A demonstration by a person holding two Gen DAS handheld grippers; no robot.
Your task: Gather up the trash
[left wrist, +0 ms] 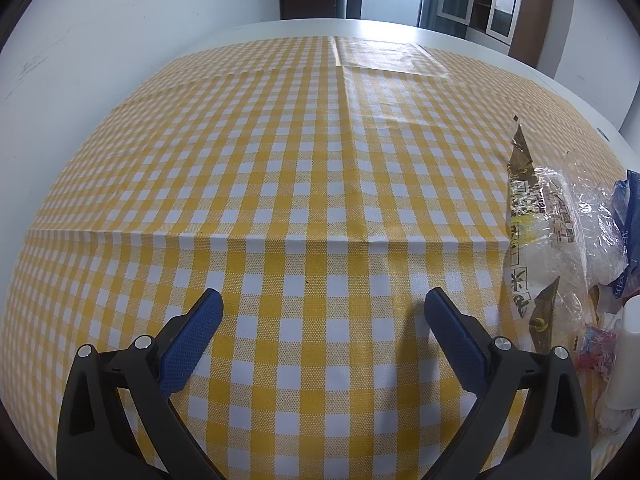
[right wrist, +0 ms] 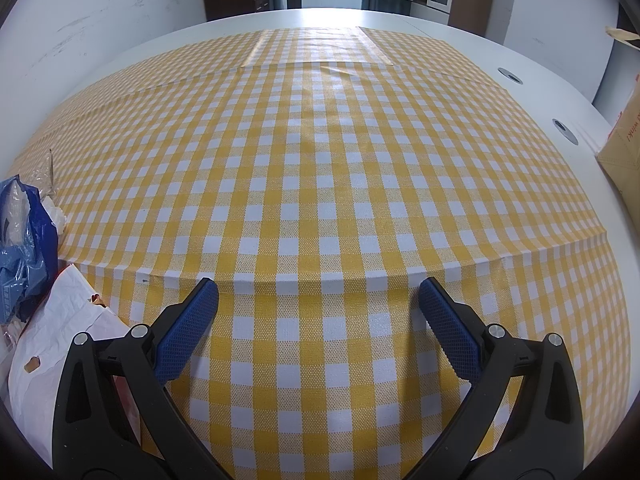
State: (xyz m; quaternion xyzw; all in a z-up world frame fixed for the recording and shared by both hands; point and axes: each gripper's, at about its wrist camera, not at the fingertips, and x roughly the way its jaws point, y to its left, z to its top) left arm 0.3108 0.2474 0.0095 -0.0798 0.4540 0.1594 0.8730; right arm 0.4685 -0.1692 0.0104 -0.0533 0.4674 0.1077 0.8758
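Note:
A heap of trash lies on a yellow-checked tablecloth (left wrist: pixel 300 184). In the left wrist view it sits at the right edge: a clear printed wrapper (left wrist: pixel 544 232), crumpled clear film (left wrist: pixel 600 224), a blue bag (left wrist: pixel 632 216) and small red scraps (left wrist: pixel 592 348). The right wrist view shows the same heap at its left edge: the blue bag (right wrist: pixel 28 248) and a white paper bag (right wrist: pixel 68 344). My left gripper (left wrist: pixel 322 306) is open over bare cloth, left of the heap. My right gripper (right wrist: pixel 318 294) is open too, right of the heap, with nothing between its fingers.
The cloth covers a white table (right wrist: pixel 532 92) with two round cable ports (right wrist: pixel 564 126). A cardboard box (right wrist: pixel 624 140) stands at the table's right edge. A white wall (left wrist: pixel 100 40) runs along the left, with a doorway and cabinets beyond the far end.

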